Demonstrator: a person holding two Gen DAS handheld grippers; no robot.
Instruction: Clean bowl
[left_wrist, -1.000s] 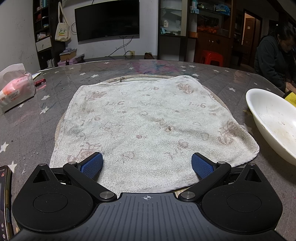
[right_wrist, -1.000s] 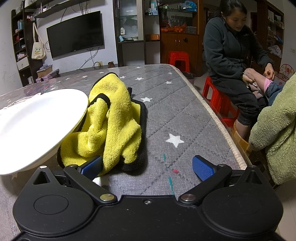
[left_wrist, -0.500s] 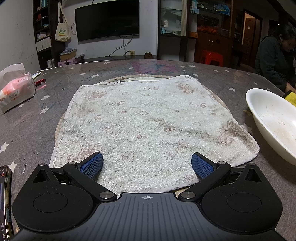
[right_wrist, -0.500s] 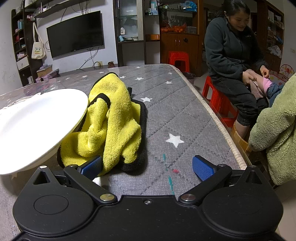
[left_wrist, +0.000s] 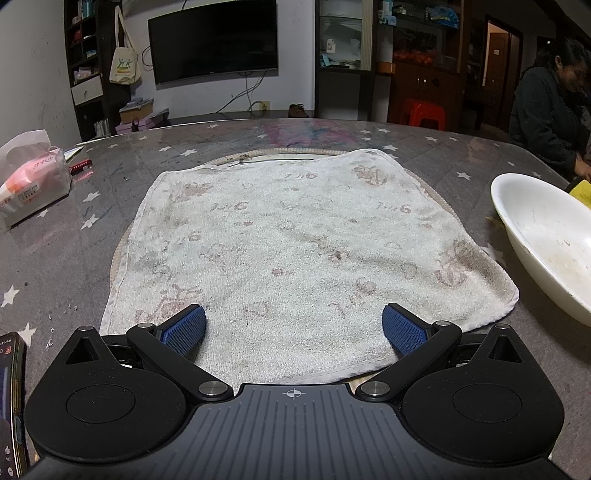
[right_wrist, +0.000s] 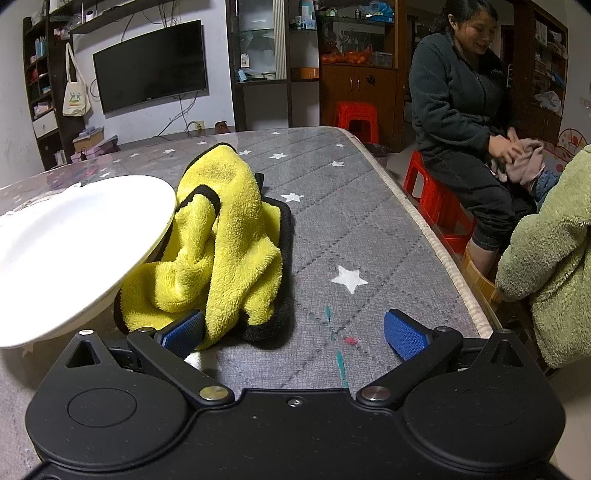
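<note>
Bowl (left_wrist: 550, 240): a white, glossy, shallow round dish is seen at 3 o'clock in the left wrist view, its inside marked with brownish smears. It rests on the bench (left_wrist: 55, 258), tilted, with its opening turned toward 10 o'clock. Being round, no long axis can be given.

Bowl, right view (right_wrist: 74, 251): only the smooth outer wall is shown, at 9 o'clock, with the rim overhanging the cloth.

Cloth (right_wrist: 218, 251): a yellow, fluffy terry piece with black edging is seen crumpled in a heap, touching the bowl's rim; its long axis runs from 6 toward 12 o'clock.

Towel (left_wrist: 295, 258): a white, nubby, roughly square piece with faded reddish prints and grey stains is laid flat over a round mat.

Bench: it is covered by a grey quilted fabric with white stars under a shiny clear sheet.

Left hand-held gripper (left_wrist: 293, 330): its blue ribbed pads are spread wide over the towel's near edge, nothing between them; the bowl lies apart at its 2 o'clock.

Right hand-held gripper (right_wrist: 293, 332): it is spread wide and empty; the left pad is just beside the cloth's near end, and the bowl lies at its 10 o'clock.
</note>
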